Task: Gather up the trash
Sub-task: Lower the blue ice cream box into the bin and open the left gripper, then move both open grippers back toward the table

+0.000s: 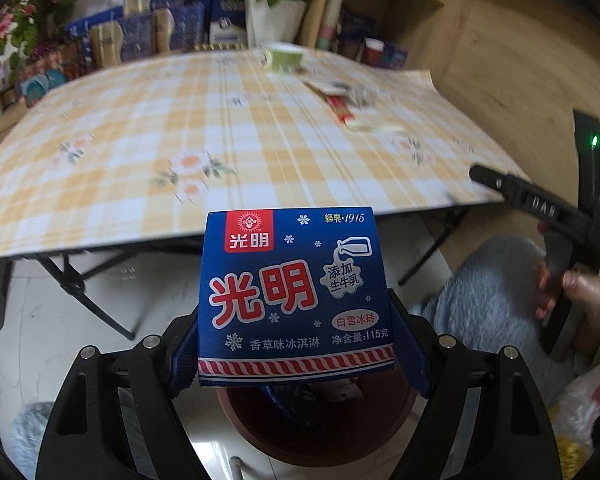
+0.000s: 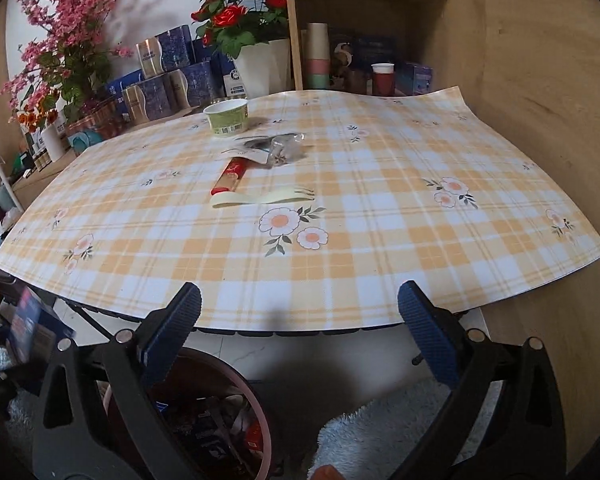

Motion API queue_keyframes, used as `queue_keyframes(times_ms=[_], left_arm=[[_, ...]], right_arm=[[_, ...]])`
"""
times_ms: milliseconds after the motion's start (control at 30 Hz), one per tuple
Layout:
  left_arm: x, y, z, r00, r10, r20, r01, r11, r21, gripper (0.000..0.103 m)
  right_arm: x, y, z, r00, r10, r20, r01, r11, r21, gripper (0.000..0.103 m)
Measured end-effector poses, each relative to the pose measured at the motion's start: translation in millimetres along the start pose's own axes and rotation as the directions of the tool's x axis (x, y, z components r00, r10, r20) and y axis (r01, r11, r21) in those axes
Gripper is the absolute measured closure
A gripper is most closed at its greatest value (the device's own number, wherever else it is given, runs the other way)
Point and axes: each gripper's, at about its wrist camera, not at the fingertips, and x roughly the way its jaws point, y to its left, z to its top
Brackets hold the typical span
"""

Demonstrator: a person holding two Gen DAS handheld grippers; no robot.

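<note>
Here we held the box (image 1: 296, 296) clamped in the left gripper (image 1: 298, 344), directly above the bin (image 1: 316, 424) on the floor. The right gripper (image 2: 300, 320) stood wide apart, nothing between its pads. Farther off, on the table (image 2: 380, 240), lay the fork (image 2: 260, 199), a red wrapper (image 2: 232, 174), clear plastic (image 2: 284, 148) and the cup (image 2: 226, 119).

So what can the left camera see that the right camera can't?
Only the left wrist view shows the blue ice cream box close up, clamped in the left gripper, and the right gripper's handle in a hand. Only the right wrist view shows the right gripper open and empty, and the pink flowers clearly. Both show the checked table, green cup, wrappers and brown bin.
</note>
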Motion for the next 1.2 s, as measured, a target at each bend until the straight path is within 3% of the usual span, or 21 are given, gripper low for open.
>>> queue_keyframes(times_ms=[233, 767, 967, 1067, 1200], left_arm=[[21.4, -11.4, -5.1, 0.996, -0.011, -0.088, 0.015, 0.999, 0.049, 0.024], [42.9, -4.4, -11.8, 0.979, -0.047, -0.198, 0.046, 0.999, -0.007, 0.024], [43.8, -5.5, -12.5, 0.978, -0.047, -0.204, 0.047, 0.999, -0.004, 0.023], [39.9, -3.9, -11.3, 0.982, -0.044, -0.182, 0.042, 0.999, -0.015, 0.015], [32.2, 1.3, -8.6, 0.988, -0.055, -0.143, 0.049, 0.998, -0.046, 0.013]], right_arm=[[-4.3, 10.3, -5.7, 1.0, 0.01, 0.004, -0.01, 0.999, -0.038, 0.006], [-7.4, 14.9, -6.2, 1.0, 0.011, 0.003, -0.01, 0.998, -0.06, 0.006], [-5.7, 8.4, -4.9, 1.0, 0.016, -0.003, -0.016, 0.999, -0.029, 0.006], [-4.8, 7.1, -5.0, 1.0, 0.024, -0.008, -0.025, 0.999, -0.021, 0.006], [-3.6, 7.7, -5.6, 0.999, 0.052, -0.016, -0.052, 0.998, -0.019, 0.006]])
